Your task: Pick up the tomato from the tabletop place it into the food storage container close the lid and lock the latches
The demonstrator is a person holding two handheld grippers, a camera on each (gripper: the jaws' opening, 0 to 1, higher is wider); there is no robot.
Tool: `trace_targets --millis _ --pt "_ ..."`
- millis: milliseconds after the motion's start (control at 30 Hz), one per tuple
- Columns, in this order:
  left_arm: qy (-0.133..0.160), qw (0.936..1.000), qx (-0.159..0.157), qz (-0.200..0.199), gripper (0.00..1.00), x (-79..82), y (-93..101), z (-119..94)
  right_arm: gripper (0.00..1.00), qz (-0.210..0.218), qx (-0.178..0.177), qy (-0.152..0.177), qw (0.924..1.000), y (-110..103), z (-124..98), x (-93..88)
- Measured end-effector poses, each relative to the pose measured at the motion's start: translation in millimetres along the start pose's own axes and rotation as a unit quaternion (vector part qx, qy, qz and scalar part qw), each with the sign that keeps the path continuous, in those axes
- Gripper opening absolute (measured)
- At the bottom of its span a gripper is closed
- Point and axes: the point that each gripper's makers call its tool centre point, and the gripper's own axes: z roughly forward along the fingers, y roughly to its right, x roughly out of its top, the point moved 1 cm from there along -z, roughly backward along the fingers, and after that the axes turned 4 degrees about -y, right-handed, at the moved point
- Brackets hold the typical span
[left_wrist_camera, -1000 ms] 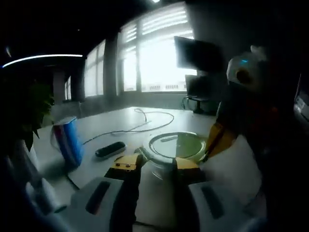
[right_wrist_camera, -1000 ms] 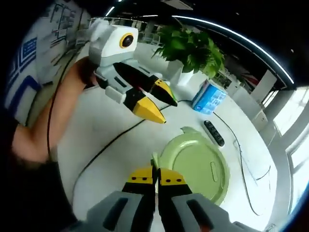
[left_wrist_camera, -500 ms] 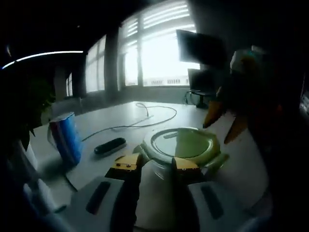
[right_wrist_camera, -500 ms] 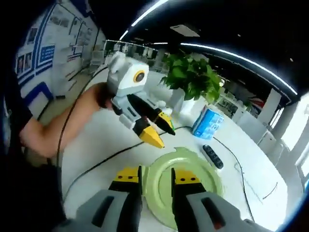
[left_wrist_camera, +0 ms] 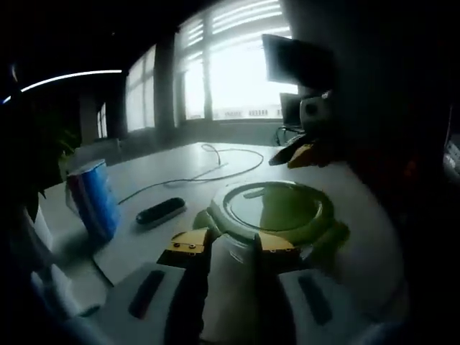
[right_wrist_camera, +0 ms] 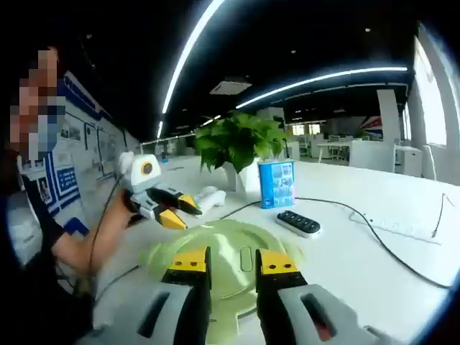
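Observation:
A round clear food container with a pale green lid (left_wrist_camera: 273, 207) sits on the white table, the lid on top and hiding what is inside. Green latch tabs (left_wrist_camera: 332, 239) stick out at its sides. My left gripper (left_wrist_camera: 231, 248) is open, its yellow tips on either side of the container's near wall. In the right gripper view the same lid (right_wrist_camera: 226, 248) lies just beyond my right gripper (right_wrist_camera: 233, 266), which is open with nothing between its jaws. The left gripper (right_wrist_camera: 171, 210) reaches the lid's far left edge there. The right gripper (left_wrist_camera: 300, 152) hovers beyond the lid.
A blue can (right_wrist_camera: 277, 183), a potted plant (right_wrist_camera: 237, 140) and a black remote (right_wrist_camera: 298, 223) stand behind the container. A cable (right_wrist_camera: 392, 244) runs across the table to the right. A person's arm (right_wrist_camera: 86, 244) holds the left gripper. A dark monitor (left_wrist_camera: 295, 65) stands by the windows.
My right gripper was shut at the lid's edge a second ago; it has opened and drawn back and up. The left gripper has stayed open at the container.

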Motion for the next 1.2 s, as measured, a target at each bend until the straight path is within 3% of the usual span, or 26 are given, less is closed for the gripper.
trace_targets --millis 33,67,100,133,167,200,233,333,500,600,667,733,867,900,1200 --pt "0.001 1.0 0.002 0.001 0.17 0.2 -0.8 0.3 0.19 0.004 0.006 0.015 0.9999 1.7 -6.1 -0.9" --pt "0.001 1.0 0.004 0.003 0.17 0.4 -1.4 0.6 0.22 0.02 -0.016 -0.031 0.9992 10.1 -16.1 -14.2" --pt "0.0 1.0 0.003 0.005 0.17 0.5 -0.9 0.5 0.28 -0.012 -0.014 -0.05 0.9986 11.0 -22.7 -20.6" --pt "-0.001 1.0 0.002 0.008 0.17 0.3 0.2 0.3 0.34 -0.05 0.001 -0.026 0.9984 6.1 -29.4 -20.3" --pt "-0.002 0.9999 0.003 0.01 0.17 0.1 0.3 0.5 0.37 -0.042 0.0 -0.032 0.9986 -0.6 -31.0 -22.9" --pt "-0.006 0.9999 0.005 0.013 0.16 -0.3 0.8 1.4 0.4 -0.053 -0.006 -0.074 0.9958 -4.0 -35.1 -35.7" --pt "-0.008 0.9999 0.004 0.015 0.14 -0.6 1.4 1.8 0.42 -0.079 -0.01 -0.077 0.9938 -6.5 -36.1 -38.0" --pt "-0.013 0.9997 0.004 0.022 0.13 -2.8 3.8 2.8 0.38 -0.108 -0.03 -0.128 0.9854 -12.4 -33.5 -55.9" --pt "-0.014 0.9996 0.006 0.022 0.13 -4.7 3.3 4.4 0.37 -0.135 -0.029 -0.131 0.9817 -21.0 -29.4 -52.7" --pt "-0.026 0.9992 0.006 0.028 0.12 -9.8 3.8 5.8 0.38 -0.165 -0.043 -0.171 0.9705 -23.7 -18.2 -65.9" --pt "-0.027 0.9992 0.006 0.029 0.13 -10.5 3.7 5.5 0.38 -0.193 -0.046 -0.181 0.9632 -25.2 -14.6 -70.1" --pt "-0.03 0.9991 0.006 0.028 0.13 -11.6 3.8 5.6 0.35 -0.193 -0.05 -0.176 0.9638 -25.0 -14.9 -68.6" --pt "-0.035 0.9989 0.002 0.033 0.13 -13.1 7.0 7.0 0.31 -0.125 -0.046 -0.139 0.9812 -24.2 -17.9 -53.2" --pt "-0.04 0.9987 -0.006 0.032 0.13 -14.6 11.0 7.1 0.3 -0.115 -0.046 -0.141 0.9823 -23.2 -18.0 -53.8" --pt "-0.023 0.9992 0.012 0.03 0.15 -7.4 1.8 0.0 0.3 -0.131 -0.045 -0.146 0.9796 -21.2 -18.7 -55.8"
